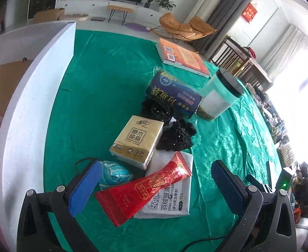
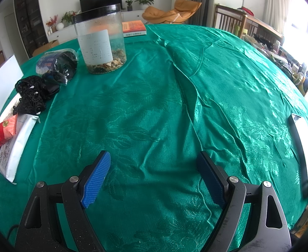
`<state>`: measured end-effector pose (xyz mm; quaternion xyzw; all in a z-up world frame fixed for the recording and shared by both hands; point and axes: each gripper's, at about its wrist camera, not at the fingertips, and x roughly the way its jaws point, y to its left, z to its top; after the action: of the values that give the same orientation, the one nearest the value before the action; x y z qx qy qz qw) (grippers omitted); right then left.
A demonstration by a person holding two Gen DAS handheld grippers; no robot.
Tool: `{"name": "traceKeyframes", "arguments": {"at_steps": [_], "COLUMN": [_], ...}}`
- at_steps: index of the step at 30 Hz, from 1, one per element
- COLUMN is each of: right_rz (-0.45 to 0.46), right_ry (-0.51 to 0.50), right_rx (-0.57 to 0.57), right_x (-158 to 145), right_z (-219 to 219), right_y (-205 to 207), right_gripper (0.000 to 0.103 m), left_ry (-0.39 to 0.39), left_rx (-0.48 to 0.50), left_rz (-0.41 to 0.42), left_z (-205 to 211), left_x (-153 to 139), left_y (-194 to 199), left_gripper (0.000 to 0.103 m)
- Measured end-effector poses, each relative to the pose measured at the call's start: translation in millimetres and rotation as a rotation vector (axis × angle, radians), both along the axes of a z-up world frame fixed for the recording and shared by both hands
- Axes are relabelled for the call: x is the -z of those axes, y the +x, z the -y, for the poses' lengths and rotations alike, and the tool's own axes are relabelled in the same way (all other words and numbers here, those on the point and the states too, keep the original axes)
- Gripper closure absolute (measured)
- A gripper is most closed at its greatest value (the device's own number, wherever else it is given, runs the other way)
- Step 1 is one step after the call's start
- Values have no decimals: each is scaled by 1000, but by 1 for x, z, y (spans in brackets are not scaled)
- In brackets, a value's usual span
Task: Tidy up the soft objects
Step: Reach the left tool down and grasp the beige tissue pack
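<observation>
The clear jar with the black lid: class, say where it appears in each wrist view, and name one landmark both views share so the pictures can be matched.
Left wrist view: the clear jar stands right of centre, leaning in the fisheye, beside the dark blue pack.
Right wrist view: the jar stands upper left, upright on the green tablecloth.
Shared landmark: the orange book, lying just beyond the jar.
</observation>
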<state>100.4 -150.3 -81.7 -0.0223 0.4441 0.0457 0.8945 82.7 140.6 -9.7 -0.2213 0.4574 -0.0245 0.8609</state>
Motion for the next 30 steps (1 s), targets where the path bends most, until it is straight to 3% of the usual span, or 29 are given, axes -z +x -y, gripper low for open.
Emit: {"name": "traceKeyframes", "arguments": {"at_steps": [7,12,14,15,16,18,22,30], "right_rz": [0,0,0,0,0,0,0,4], "right_ry": [0,0,0,0,0,0,-1,-3], "right_rx": [0,0,0,0,0,0,0,-2], "right_x": [0,0,0,0,0,0,0,-1], "right_z": [0,0,0,0,0,0,0,-1], "right_y": [0,0,0,0,0,0,0,-2], "right_gripper": [17,17,17,17,17,17,17,17], "left_ry": [158,168,141,128,102,69,105,74], "left_rx": [41,113,138,140,140,133,125,90], "left_rz": [-136,-221,-242,-242,-224,-175,-54,61], "left_z": [5,12,14,13,10,5,-1,-23], "left_x": [16,40,49,50,48,38,0,-37], "left_y": [45,76,81,81,79,74,56,12], "left_gripper": [1,1,18,37,53,54,54,54]}}
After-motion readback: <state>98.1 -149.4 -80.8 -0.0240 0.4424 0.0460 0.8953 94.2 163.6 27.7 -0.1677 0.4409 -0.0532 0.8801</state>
